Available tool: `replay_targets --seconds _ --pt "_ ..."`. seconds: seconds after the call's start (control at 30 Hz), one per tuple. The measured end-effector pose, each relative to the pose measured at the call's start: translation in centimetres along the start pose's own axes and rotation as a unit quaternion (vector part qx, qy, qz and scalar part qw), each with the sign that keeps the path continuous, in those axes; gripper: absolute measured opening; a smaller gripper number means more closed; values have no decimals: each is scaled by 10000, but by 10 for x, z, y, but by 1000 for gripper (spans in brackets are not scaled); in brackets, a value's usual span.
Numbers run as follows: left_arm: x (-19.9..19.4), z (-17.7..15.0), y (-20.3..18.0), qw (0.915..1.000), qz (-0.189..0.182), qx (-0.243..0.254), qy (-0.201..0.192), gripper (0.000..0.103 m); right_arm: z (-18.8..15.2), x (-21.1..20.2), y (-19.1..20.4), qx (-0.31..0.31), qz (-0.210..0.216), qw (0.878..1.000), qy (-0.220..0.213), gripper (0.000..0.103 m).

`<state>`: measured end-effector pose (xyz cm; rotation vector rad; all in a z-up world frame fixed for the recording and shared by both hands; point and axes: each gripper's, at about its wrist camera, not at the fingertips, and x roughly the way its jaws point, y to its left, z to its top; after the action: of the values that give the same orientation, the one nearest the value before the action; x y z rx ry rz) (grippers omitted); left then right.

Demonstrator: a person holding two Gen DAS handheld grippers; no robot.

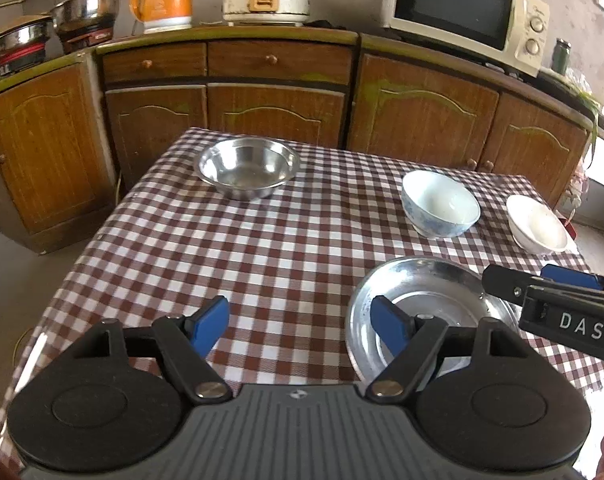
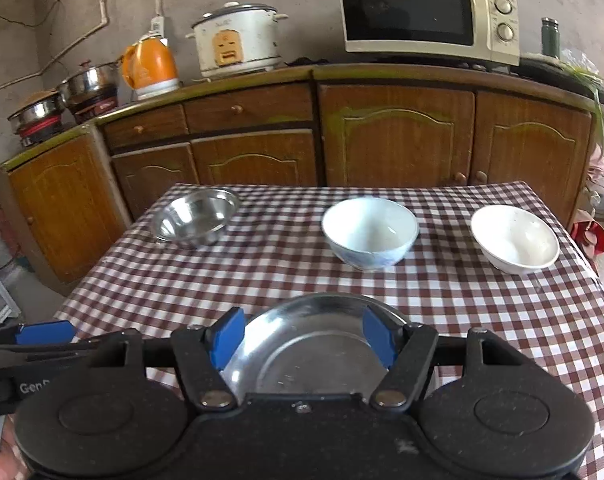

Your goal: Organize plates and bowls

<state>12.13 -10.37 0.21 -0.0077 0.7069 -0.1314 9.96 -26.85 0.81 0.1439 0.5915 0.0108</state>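
Both the left gripper (image 1: 300,326) and the right gripper (image 2: 303,338) are held wide open with nothing gripped. The steel plate (image 2: 302,344) is seen at lower centre on the checked table (image 2: 481,320), probably set down as a base. The steel bowl (image 2: 196,216), the blue-patterned bowl (image 2: 369,232) and the white bowl (image 2: 515,240) are spread apart along the far edge, apparently awaiting stacking.

We look along our right gripper (image 2: 303,338), its blue pads spread wide with nothing pressed between them, hanging over a steel plate (image 2: 309,360) on the checked desk (image 2: 481,320). Beyond it stand a steel bowl (image 2: 196,216) at far left, a blue-patterned bowl (image 2: 369,232) in the middle and a white bowl (image 2: 515,238) at right, all well apart. Our left gripper (image 2: 42,334) enters at the left edge; its jaws are hard to read here.
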Motion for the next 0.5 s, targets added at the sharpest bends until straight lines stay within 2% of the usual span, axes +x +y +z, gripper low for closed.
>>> replay_targets --seconds 0.27,0.5 --pt "-28 9 12 9998 91 115 -117 80 13 -9 29 117 203 9997 52 79" --pt "-43 19 34 9996 172 -50 -206 80 29 -10 59 177 294 9994 60 79"
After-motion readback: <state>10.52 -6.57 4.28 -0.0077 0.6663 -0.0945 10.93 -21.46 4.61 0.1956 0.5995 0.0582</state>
